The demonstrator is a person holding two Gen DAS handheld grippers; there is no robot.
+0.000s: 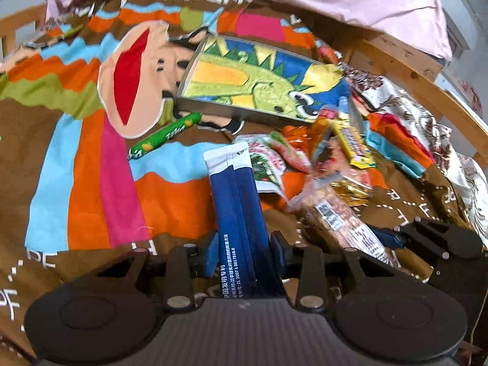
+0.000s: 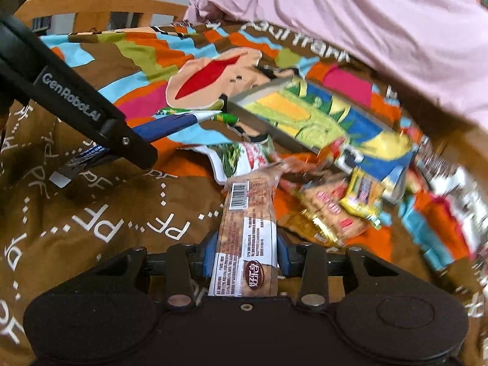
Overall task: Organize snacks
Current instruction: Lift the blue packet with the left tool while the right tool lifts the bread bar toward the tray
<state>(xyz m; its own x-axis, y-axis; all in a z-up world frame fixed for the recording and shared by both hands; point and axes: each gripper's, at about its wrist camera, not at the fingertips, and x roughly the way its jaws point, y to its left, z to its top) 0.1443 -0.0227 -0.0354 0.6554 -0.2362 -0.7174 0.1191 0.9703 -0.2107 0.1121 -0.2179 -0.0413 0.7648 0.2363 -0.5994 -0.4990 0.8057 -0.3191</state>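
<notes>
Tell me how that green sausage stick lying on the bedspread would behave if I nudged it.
The green sausage stick looks round and slim, so it would probably roll sideways. Its glossy wrapper may be slippery. The soft bedspread should slow it.

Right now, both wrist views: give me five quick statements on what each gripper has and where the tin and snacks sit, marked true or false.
1. The left gripper is shut on a blue stick sachet. True.
2. The right gripper is empty, jaws wide. False: it is shut on a brown biscuit packet.
3. The dinosaur tin lies on the patterned bedspread. True.
4. The green tube snack lies inside the tin. False: it lies on the bedspread beside the tin.
5. A yellow packet lies in the snack pile near the tin. True.
</notes>
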